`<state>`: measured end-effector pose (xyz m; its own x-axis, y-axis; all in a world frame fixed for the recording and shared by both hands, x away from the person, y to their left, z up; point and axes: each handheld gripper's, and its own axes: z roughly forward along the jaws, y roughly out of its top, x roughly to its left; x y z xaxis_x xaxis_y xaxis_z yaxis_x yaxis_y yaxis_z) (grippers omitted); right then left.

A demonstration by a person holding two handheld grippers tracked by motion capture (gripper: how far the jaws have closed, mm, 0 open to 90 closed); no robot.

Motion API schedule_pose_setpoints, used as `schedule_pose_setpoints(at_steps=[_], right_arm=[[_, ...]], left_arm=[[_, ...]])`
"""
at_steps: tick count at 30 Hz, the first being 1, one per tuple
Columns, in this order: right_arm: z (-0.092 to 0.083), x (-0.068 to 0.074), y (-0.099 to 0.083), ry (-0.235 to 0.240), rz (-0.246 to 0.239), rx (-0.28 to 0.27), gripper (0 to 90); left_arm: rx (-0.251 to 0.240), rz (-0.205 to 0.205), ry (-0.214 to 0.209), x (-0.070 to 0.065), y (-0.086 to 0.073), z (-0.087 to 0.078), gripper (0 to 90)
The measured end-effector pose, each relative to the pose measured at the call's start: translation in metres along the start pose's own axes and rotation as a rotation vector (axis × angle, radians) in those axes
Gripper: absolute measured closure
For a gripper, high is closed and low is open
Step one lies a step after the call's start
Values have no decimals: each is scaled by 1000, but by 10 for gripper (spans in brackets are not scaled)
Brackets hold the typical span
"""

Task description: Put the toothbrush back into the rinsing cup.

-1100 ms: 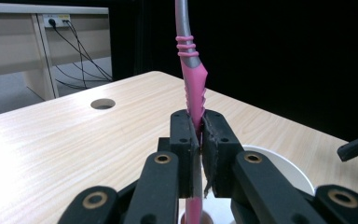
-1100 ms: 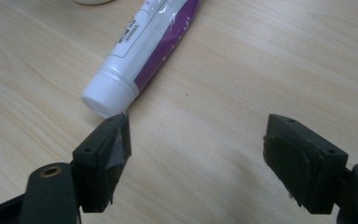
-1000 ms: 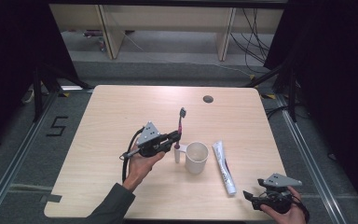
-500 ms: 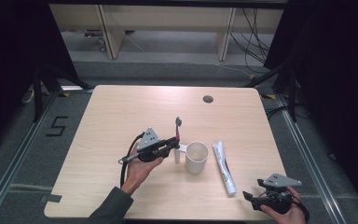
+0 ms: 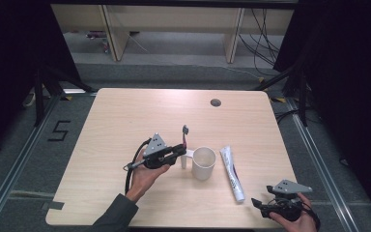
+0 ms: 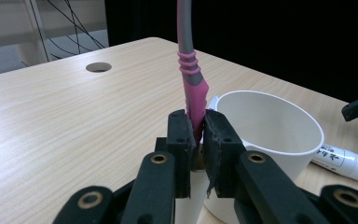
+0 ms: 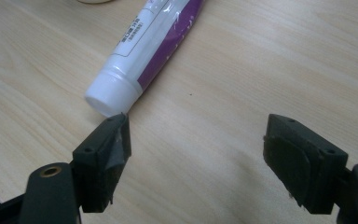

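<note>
The left claw [image 6: 195, 142] pinches an upright toothbrush [image 6: 189, 70] just beside the white cup [image 5: 204, 163] mid-table [image 5: 125, 116]. The right claw [image 7: 196, 154], spread, hovers near the front edge by the toothpaste tube [image 7: 154, 51].

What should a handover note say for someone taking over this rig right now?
Left claw: shut on the toothbrush, held upright beside the white cup.
Right claw: open, empty, low over the table near the cap end of the toothpaste tube.
Done: toothbrush picked up.
Left: it is not in the cup yet; the tube lies untouched right of the cup.
</note>
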<state>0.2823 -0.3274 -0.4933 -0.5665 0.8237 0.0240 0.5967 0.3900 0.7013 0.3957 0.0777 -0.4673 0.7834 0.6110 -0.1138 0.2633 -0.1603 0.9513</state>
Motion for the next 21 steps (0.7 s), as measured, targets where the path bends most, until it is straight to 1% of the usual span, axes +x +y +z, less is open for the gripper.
schedule_pose_setpoints(at_steps=[2,4,5,7,8,9,10,11,12,13,14,15,16,17,18,20,21], right_arm=[[0,0,0,-1,1,-4,241],[0,3,-1,12,40,8,240],[0,2,-1,12,27,1,240],[0,3,0,14,29,1,240],[0,2,0,4,11,1,240],[0,3,0,7,27,6,240],[0,1,0,2,4,-3,240],[0,0,0,1,2,0,240],[0,2,0,11,31,4,240],[0,2,0,12,32,5,240],[0,1,0,12,31,6,240],[0,1,0,13,31,5,240],[0,2,0,13,31,4,240],[0,2,0,13,32,4,240],[0,2,0,5,31,1,240],[0,2,0,12,31,6,240],[1,0,0,14,18,0,240]], left_arm=[[-2,1,0,0,0,0,800],[-11,0,-7,0,0,0,786],[-4,5,4,0,0,-1,772],[-15,-3,-1,-1,1,-2,743],[-15,-2,5,0,1,-3,718],[-18,-13,7,0,2,-3,681],[-27,-23,10,1,2,-4,634],[-29,-23,21,1,4,-5,596],[-32,-24,22,1,5,-6,565],[-35,-25,16,2,6,-6,537],[-37,-31,19,1,7,-7,522],[-37,-28,26,1,9,-9,511],[-42,-29,31,1,10,-9,489],[-37,-36,37,1,11,-11,463],[-39,-40,33,1,12,-11,443],[-45,-43,39,-1,13,-15,412],[-39,-41,41,-2,14,-17,394]])
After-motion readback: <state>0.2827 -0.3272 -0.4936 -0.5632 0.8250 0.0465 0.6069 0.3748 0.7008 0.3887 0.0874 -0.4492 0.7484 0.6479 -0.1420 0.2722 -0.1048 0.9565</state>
